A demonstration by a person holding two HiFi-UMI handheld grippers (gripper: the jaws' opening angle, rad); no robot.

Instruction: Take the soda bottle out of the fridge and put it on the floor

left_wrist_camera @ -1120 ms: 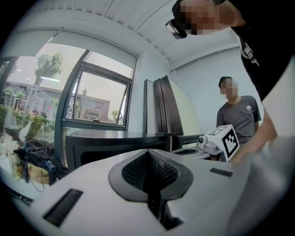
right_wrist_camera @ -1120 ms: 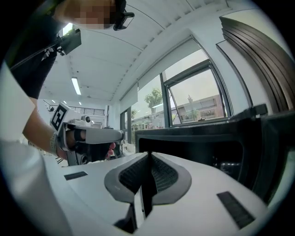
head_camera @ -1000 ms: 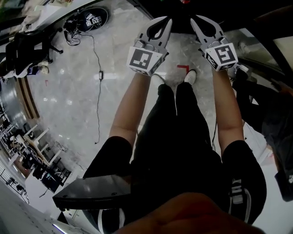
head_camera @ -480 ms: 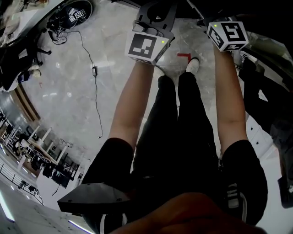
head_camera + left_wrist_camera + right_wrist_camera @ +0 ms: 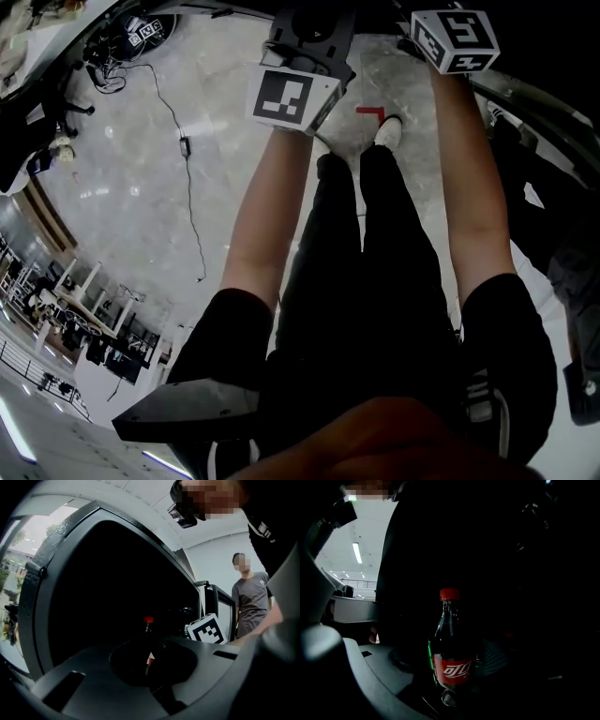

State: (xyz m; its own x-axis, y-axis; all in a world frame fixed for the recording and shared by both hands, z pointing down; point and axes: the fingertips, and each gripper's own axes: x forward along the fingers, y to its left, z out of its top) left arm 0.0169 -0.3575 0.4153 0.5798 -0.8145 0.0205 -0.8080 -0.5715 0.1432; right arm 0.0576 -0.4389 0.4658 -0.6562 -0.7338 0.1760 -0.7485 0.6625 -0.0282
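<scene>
Both my arms reach straight out toward the fridge, forearms side by side above my legs. My left gripper and right gripper are at the fridge's mouth, and the head view shows little of them beyond their marker cubes. The soda bottle stands upright inside the fridge, red cap on top. My right jaws are apart, with the bottle standing in the gap just ahead. The one jaw I can see lies beside it, and I cannot tell whether it touches. My left jaws are spread too and hold nothing, with the bottle deeper in the fridge beyond them. Since a second ago both grippers have pushed forward. The jaw tips, then plainly outside the fridge, now lie past the top of the head view.
</scene>
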